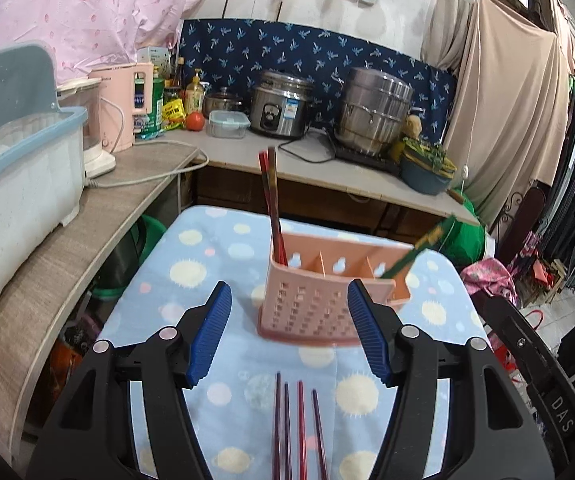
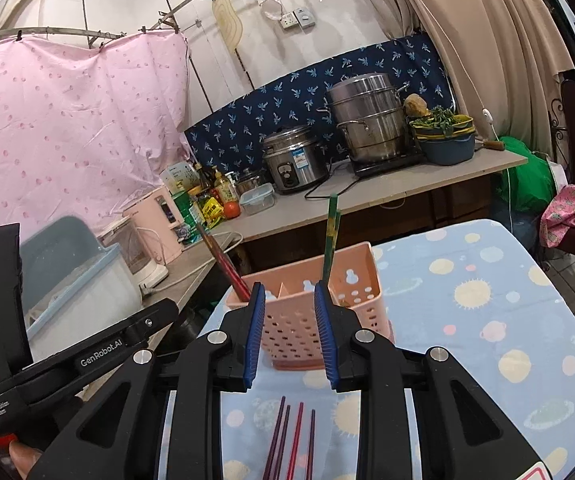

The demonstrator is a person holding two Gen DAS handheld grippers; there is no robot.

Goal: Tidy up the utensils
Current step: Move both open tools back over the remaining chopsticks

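Note:
A pink perforated utensil holder (image 1: 323, 296) (image 2: 307, 312) stands on a blue spotted tablecloth (image 1: 223, 264) (image 2: 487, 320). Red chopsticks (image 1: 272, 204) (image 2: 225, 266) stand in its left compartment and green chopsticks (image 1: 419, 246) (image 2: 330, 236) lean in its right one. Several dark red and purple chopsticks (image 1: 297, 432) (image 2: 291, 440) lie flat on the cloth in front of the holder. My left gripper (image 1: 289, 300) is open and empty, its pads either side of the holder's front. My right gripper (image 2: 289, 300) is open and empty just before the holder, above the loose chopsticks.
A wooden shelf (image 1: 67, 248) on the left bears a white-and-blue dish box (image 1: 19, 184) and a pink kettle (image 1: 123, 104). The back counter (image 1: 327, 168) holds a rice cooker (image 1: 281, 104), a steel steamer pot (image 1: 375, 112) and a blue bowl of greens (image 1: 427, 168). Clothes hang at right.

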